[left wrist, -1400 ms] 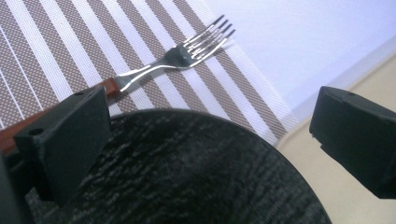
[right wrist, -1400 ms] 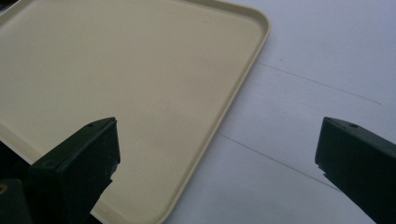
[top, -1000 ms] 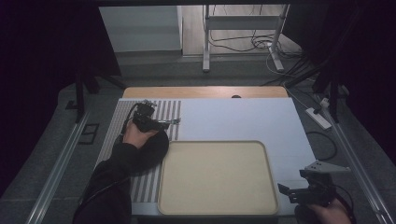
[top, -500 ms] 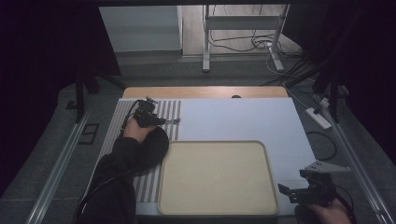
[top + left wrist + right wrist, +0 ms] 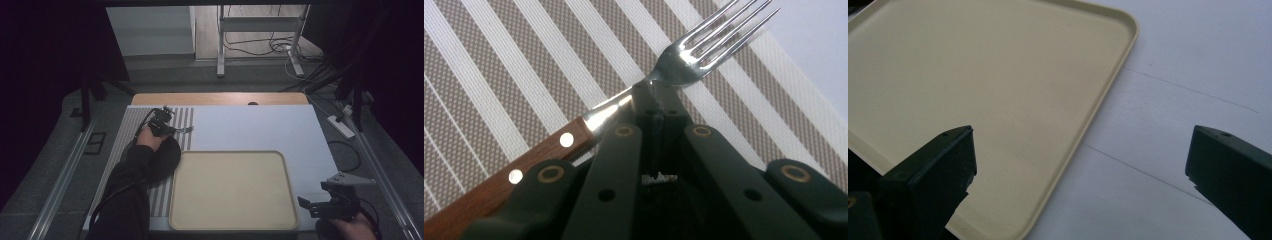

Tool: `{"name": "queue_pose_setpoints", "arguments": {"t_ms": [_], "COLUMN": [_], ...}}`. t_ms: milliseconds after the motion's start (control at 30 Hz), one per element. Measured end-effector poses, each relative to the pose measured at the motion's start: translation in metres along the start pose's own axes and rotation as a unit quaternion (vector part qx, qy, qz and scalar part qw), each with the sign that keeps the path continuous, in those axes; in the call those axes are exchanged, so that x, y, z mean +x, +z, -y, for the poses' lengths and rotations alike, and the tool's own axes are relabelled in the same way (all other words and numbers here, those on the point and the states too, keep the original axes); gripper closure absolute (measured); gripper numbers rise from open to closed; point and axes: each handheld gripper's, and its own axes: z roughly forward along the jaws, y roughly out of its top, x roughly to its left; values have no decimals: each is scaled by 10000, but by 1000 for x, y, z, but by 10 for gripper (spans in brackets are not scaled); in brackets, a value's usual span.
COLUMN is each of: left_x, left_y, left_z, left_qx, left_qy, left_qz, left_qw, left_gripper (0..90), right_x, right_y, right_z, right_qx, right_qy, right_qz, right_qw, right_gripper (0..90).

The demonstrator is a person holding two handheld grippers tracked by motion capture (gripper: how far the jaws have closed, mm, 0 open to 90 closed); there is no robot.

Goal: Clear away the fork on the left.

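Fork (image 5: 684, 62), steel tines, riveted wooden handle

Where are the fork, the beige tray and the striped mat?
fork (image 5: 684, 62): left gripper view, base of the tines.
beige tray (image 5: 230, 187): high view, bare middle.
striped mat (image 5: 524, 65): left gripper view, bare stripes.

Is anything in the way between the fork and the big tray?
Nothing visible. The left gripper has just closed on the fork over the striped mat. The tray lies bare just beside it.
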Motion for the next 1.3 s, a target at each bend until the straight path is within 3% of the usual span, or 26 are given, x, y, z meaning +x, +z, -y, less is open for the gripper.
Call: {"name": "queue_pose_setpoints", "arguments": {"t_ms": [267,500,667,800,833,867,933,1000,1200,1300], "left_x": [7,14,15,23,25,28,32,37,46,51], "left_y": [7,12,2,-12,-15,-17,-21,-23,-21,-18], "left_z": [-11,-17,-15,-12,-11,-11,-10,-9,-12,-13], "left_qx": [-128,-212,-289,-307,-320,-337,-396,-397,-344,-235], "left_qy": [-128,-234,-103,-86,-112,-134,-194,-313,-474,-462], "left_qz": [-231,-255,-205,-118,-79,-49,-120,7,-88,-22], "left_qw": [9996,9992,9993,9994,9994,9993,9990,9987,9982,9987], "left_gripper": [890,890,865,741,623,623,512,380,69,2], "right_x": [0,-1,-2,-1,-1,-1,-1,-1,-1,-1], "right_y": [0,-1,-1,0,0,0,0,0,0,0], "right_z": [0,0,0,0,0,0,0,0,0,0], "right_qx": [-15,-33,-35,-22,-11,-11,-9,-6,0,10], "right_qy": [11,43,53,50,47,47,50,52,52,55], "right_qz": [-8,-19,-21,-13,-9,-9,-7,-6,-9,-3], "right_qw": [10000,10000,10000,10000,10000,10000,10000,10000,10000,10000], "right_gripper": [5,5,6,6,6,6,6,5,5,6]}}
